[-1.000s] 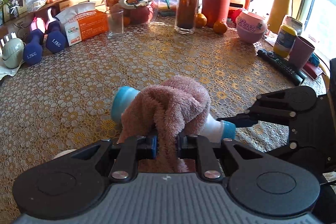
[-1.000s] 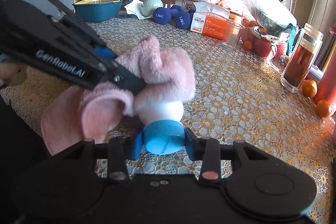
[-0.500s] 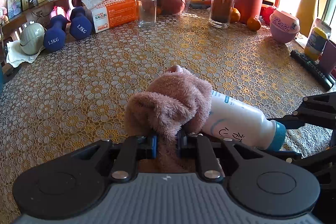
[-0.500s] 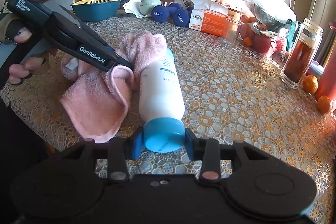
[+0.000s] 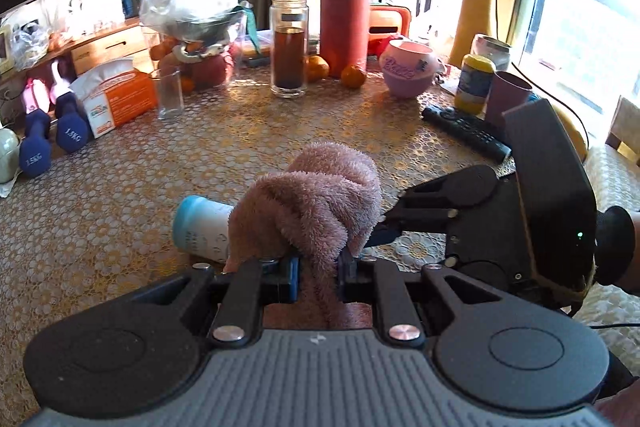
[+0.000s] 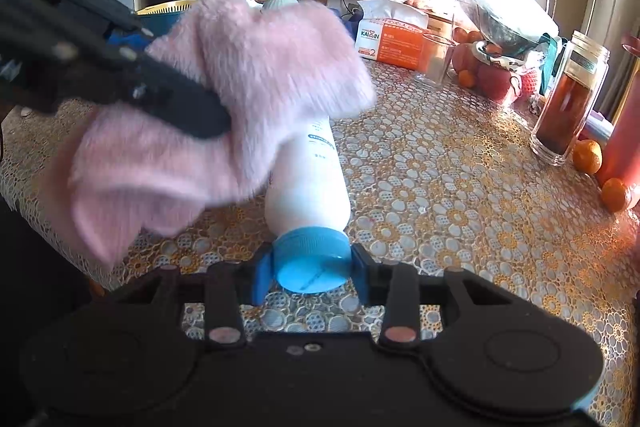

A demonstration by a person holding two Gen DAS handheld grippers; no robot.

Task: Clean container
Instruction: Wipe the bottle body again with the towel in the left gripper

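A white bottle with a blue cap lies on its side over the patterned table. My right gripper is shut on that cap. My left gripper is shut on a fluffy pink cloth, which drapes over the middle of the white bottle; its blue base end sticks out to the left. In the right wrist view the pink cloth covers the bottle's far end, with the left gripper's dark fingers pressed into it. The right gripper's black body sits at the right of the left wrist view.
At the table's far side stand a glass jar of dark liquid, a red flask, oranges, a pink bowl, a clear glass, an orange tissue box and blue dumbbells. A remote lies at right.
The cloth has slid back along the bottle toward its base end, from near the base to the middle, after having uncovered most of the bottle half a second ago. The right gripper keeps hold of the cap.
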